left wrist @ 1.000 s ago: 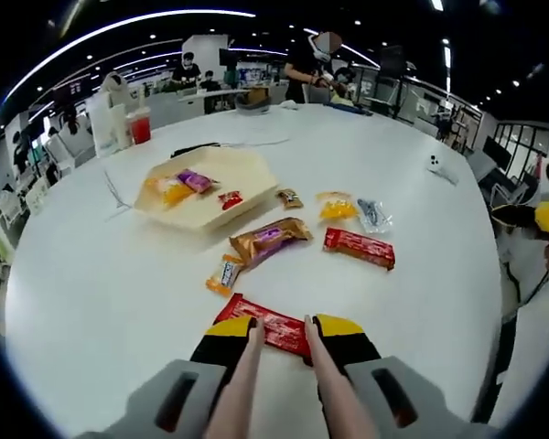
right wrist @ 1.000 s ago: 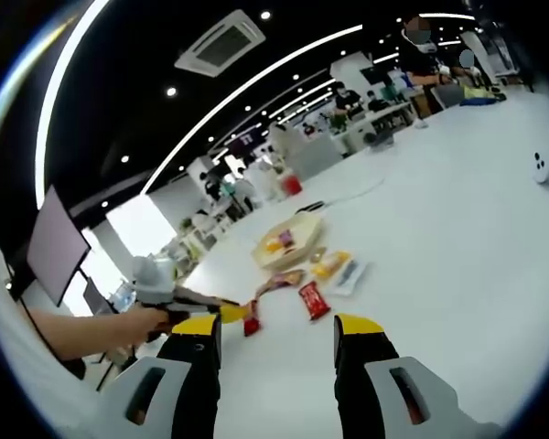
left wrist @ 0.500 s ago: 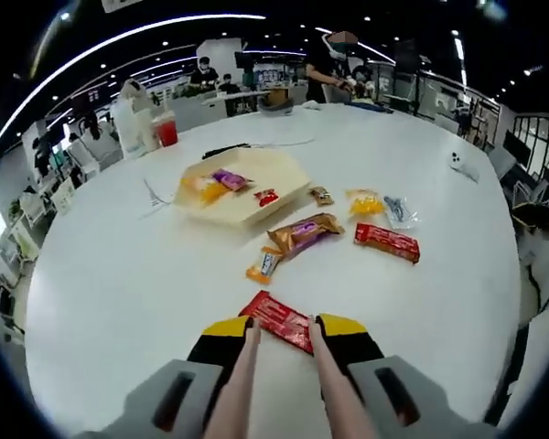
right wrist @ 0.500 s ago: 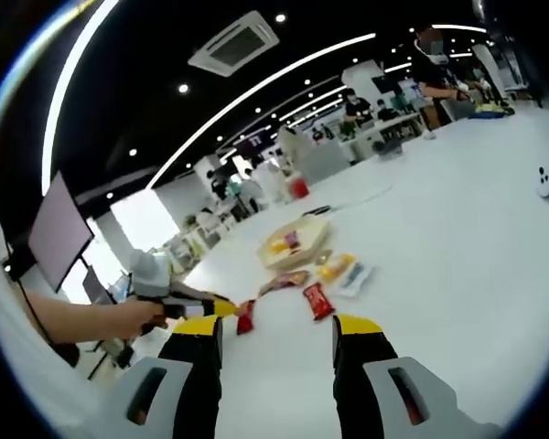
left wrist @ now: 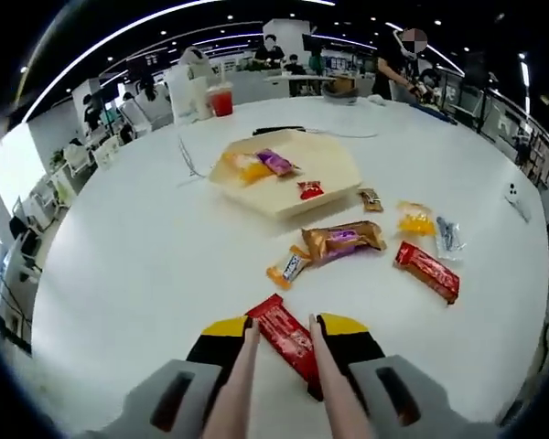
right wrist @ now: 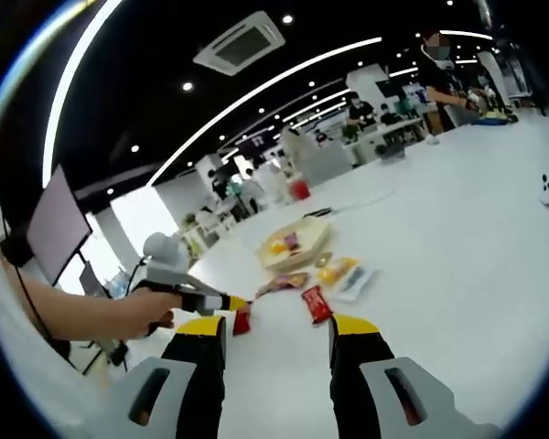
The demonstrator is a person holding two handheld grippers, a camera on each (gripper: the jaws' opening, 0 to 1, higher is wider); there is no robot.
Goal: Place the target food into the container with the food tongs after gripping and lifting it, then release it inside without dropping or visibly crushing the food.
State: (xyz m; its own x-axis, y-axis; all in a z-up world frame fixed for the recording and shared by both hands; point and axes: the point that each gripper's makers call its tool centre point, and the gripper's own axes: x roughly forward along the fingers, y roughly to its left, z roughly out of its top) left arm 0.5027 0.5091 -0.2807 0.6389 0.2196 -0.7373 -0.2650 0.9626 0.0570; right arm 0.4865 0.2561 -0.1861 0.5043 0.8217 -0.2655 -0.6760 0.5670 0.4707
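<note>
A long red foil-wrapped snack bar is gripped between pale tong tips in the left gripper, short of the shallow beige hexagonal tray. The right gripper is held with jaws released. If the clamp slackens, the slick wrapper could be dropped onto the white desk.

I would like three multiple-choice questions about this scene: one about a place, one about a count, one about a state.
1. Where does the long red bar lie?
A. between the tongs held by the left gripper
B. inside the tray
C. on the floor

2. How many packets lie in the beige tray?
A. none
B. three
C. six

3. How does the right gripper stand?
A. shut on a packet
B. open, holding nothing
C. holding a cup

Answers: 1 A, the bar sits between the two tong arms; 2 B, orange, purple and small red packets are inside; 3 B, its jaws stand apart over the white table.
</note>
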